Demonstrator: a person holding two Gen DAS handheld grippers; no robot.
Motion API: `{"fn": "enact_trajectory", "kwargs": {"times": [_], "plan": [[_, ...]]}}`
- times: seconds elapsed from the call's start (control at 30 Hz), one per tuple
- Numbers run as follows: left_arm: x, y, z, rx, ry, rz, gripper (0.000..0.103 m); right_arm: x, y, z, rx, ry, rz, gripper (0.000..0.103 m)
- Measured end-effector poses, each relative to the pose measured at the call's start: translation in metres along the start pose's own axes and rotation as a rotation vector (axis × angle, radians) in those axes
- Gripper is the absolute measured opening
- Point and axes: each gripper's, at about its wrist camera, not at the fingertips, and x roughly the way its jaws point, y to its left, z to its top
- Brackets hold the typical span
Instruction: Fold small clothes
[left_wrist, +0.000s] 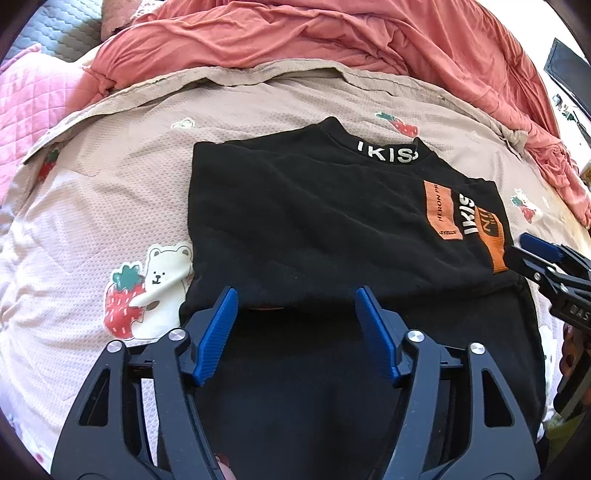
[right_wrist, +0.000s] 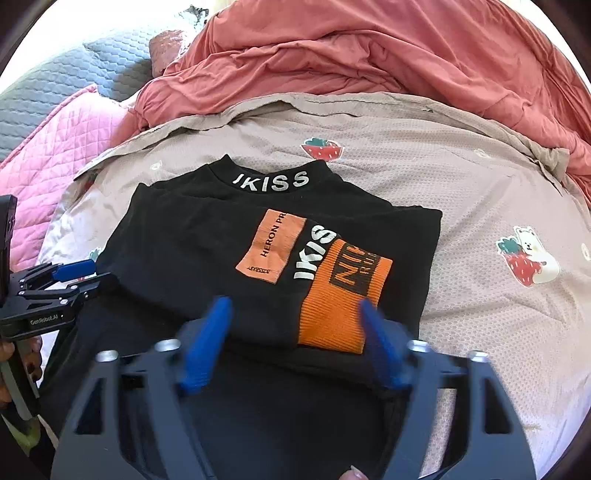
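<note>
My left gripper hangs with fingers wide over the near fold edge of the black sweatshirt, gripping nothing. Right gripper too, fingers spread, empty. The sweatshirt lies folded on the bed's strawberry-print cover.

Bright daylight, fisheye-bent edges, perhaps motion-blurred right gripper in its own view.

Both grippers, left gripper and right gripper: black frames, ribbed blue finger pads, silver screws. White "GenRobot.AI" lettering at the left edge of the right-wrist frame.
</note>
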Motion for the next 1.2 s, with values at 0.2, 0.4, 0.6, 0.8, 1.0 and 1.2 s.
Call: {"fn": "enact_trajectory", "kwargs": {"times": [0.2,0.4,0.6,0.8,1.0,1.2], "plan": [[-0.011,0.0,-0.003,0.007,-0.015,0.015,0.085,-0.014,0.001,-0.001,0.02,-0.031,0.0,0.095],[-0.025,0.0,-0.004,0.006,-0.038,0.021,0.093,-0.027,0.002,-0.002,0.029,-0.052,-0.003,0.097],[-0.039,0.002,-0.008,-0.002,-0.054,0.02,0.094,-0.042,0.002,-0.016,0.027,-0.061,-0.009,0.097],[-0.054,0.011,-0.015,-0.026,-0.062,0.013,0.094,-0.06,-0.001,-0.036,0.035,-0.068,-0.039,0.098],[-0.071,0.018,-0.025,-0.03,-0.073,0.025,0.094,-0.071,-0.005,-0.058,0.058,-0.042,-0.052,0.099],[-0.089,0.023,-0.038,-0.025,-0.082,0.035,0.094,-0.081,-0.005,-0.081,0.069,0.0,-0.063,0.099]]}}
